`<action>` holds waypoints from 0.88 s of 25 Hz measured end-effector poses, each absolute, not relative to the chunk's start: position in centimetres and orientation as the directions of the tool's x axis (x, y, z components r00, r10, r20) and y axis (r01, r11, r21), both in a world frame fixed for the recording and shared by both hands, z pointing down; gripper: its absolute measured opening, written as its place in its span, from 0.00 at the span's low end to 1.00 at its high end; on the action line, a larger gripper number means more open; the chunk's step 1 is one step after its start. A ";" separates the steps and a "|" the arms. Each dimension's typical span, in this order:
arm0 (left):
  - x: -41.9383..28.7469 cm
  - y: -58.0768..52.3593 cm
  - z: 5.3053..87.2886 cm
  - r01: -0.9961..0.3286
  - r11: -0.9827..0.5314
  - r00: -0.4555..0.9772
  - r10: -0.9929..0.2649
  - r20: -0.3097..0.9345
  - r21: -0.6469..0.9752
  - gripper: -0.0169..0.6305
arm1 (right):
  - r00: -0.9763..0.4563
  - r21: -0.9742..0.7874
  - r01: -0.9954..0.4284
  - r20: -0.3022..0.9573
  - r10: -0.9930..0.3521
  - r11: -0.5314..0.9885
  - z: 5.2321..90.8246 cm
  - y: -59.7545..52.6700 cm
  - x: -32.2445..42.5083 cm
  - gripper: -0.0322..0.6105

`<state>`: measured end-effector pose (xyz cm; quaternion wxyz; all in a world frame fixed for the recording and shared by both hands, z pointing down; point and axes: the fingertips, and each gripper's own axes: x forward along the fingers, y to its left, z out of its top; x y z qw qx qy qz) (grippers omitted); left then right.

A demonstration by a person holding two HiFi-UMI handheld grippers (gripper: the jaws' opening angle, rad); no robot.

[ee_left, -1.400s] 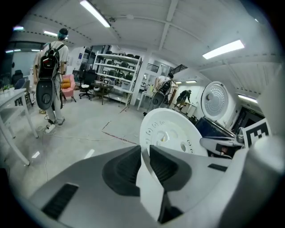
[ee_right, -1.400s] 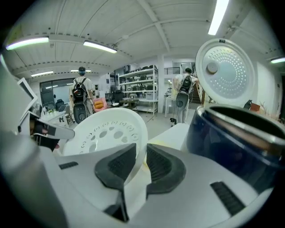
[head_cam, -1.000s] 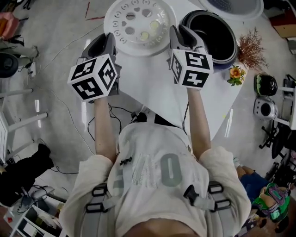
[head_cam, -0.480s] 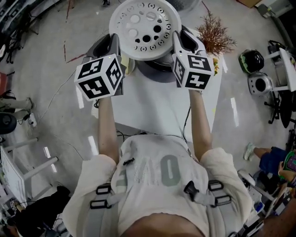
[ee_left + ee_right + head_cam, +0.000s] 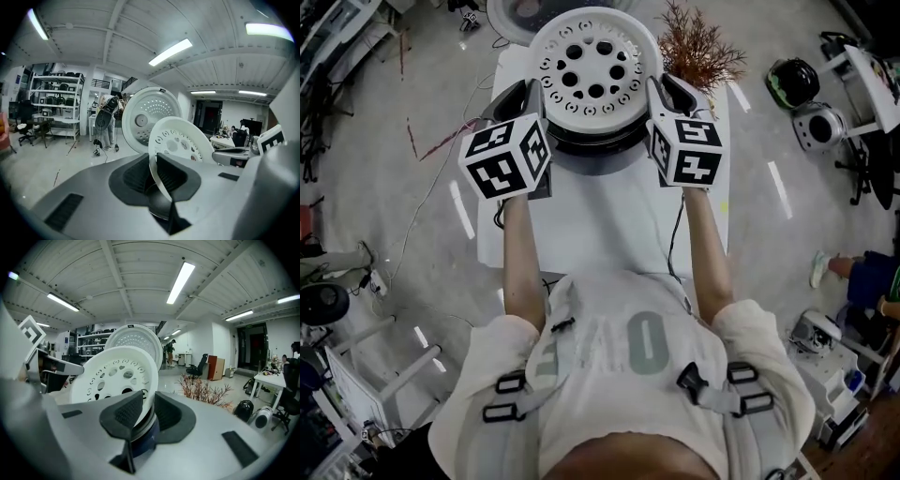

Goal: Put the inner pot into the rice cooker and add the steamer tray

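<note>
Head view: the white round perforated plastic steamer tray (image 5: 595,70), top centre, is now above the dark rice cooker (image 5: 592,157), having come over from beside it. The left gripper (image 5: 528,94) and right gripper (image 5: 667,89) are nearly closed, each pinching the tray's rim on opposite sides. Lowering likely comes next.

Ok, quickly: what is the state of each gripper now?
Left gripper: shut on the rim of the steamer tray.
Right gripper: shut on its opposite rim.

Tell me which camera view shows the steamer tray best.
The head view: the steamer tray shows whole from above, all holes visible, over the rice cooker. The gripper views show it slanted and partly hidden, its rim clamped by the left hand-held gripper and the right hand-held gripper.
</note>
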<state>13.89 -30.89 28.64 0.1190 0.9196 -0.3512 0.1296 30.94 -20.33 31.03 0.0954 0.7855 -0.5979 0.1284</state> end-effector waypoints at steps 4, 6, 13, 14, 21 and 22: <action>14.6 -30.9 30.0 -0.680 -0.722 0.710 -0.604 0.362 0.126 0.12 | 0.239 -0.021 -0.965 0.351 -0.905 -0.263 32.4 -20.2 31.5 0.19; 14.6 -31.1 30.7 -0.684 -0.717 0.704 -0.600 0.380 0.135 0.12 | 0.234 -0.025 -0.965 0.363 -0.902 -0.261 32.9 -20.2 31.5 0.19; 14.3 -31.0 32.0 -0.697 -0.699 0.690 -0.592 0.416 0.162 0.13 | 0.227 -0.023 -0.967 0.383 -0.896 -0.255 33.3 -20.1 31.3 0.18; 14.4 -31.0 32.1 -0.695 -0.699 0.692 -0.589 0.418 0.165 0.13 | 0.227 -0.025 -0.966 0.384 -0.895 -0.256 33.3 -20.1 31.3 0.18; 14.4 -31.4 33.7 -0.703 -0.693 0.671 -0.573 0.470 0.159 0.13 | 0.225 -0.019 -0.966 0.425 -0.877 -0.257 34.2 -20.1 31.1 0.19; 14.4 -31.4 33.9 -0.703 -0.694 0.669 -0.571 0.476 0.157 0.13 | 0.227 -0.019 -0.965 0.432 -0.873 -0.261 34.5 -20.2 31.1 0.19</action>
